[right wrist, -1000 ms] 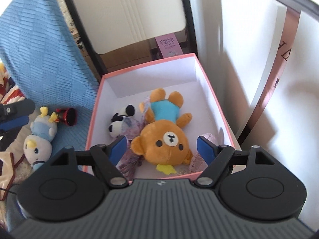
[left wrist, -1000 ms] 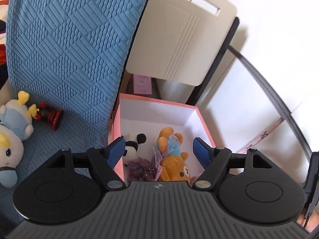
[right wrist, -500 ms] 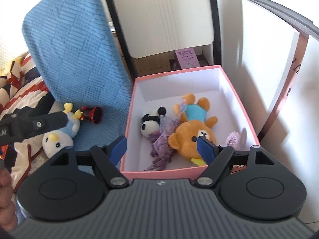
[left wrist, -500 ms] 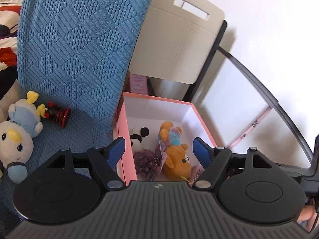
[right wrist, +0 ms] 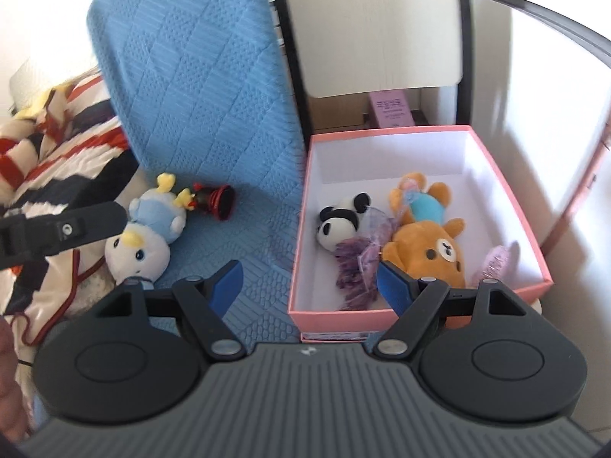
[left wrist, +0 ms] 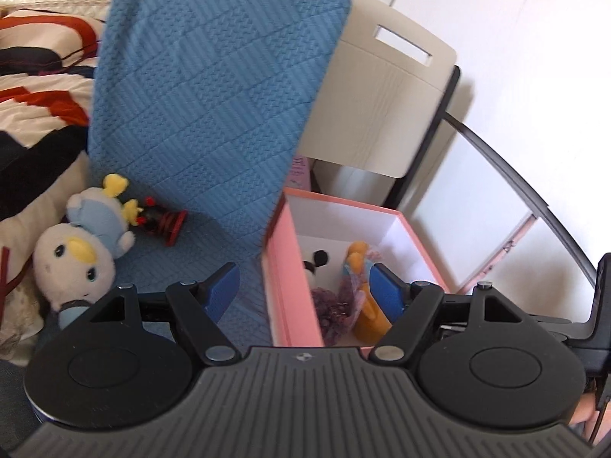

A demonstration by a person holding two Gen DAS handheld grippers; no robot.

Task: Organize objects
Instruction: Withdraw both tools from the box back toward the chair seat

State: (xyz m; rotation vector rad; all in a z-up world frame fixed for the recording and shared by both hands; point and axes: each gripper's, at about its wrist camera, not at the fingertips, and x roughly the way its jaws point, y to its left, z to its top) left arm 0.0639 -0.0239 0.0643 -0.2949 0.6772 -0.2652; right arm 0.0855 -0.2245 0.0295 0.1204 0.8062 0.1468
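A blue quilted cover [right wrist: 214, 114] drapes over a seat and its upright back, its woven squares catching daylight. On the seat lies a white and pale-blue penguin plush [right wrist: 149, 229] on its back, feet toward the backrest, with a small red-and-black toy [right wrist: 215, 200] just beside its yellow feet. To the penguin's far side a red, navy and cream striped blanket [right wrist: 49, 160] is bunched up. Hard against the seat's edge stands a pink box [right wrist: 508, 206] with white inner walls, open at the top. Inside it are a panda [right wrist: 340, 221], a brown bear [right wrist: 431, 244] in a teal shirt lying head toward the camera, a crumpled purple wrapper [right wrist: 355, 263] between them, and a pink fuzzy thing [right wrist: 496, 259] near the right wall. Behind the box a pale board with a slot handle [left wrist: 385, 103] leans in a black frame [left wrist: 431, 133], a small pink carton [right wrist: 391, 108] under it, and white walls close the corner. The left gripper [left wrist: 305, 286] hangs with fingers spread and empty, straddling the box's near wall. The right gripper [right wrist: 309, 278] is likewise spread wide, holding nothing, above the seat edge and box corner.
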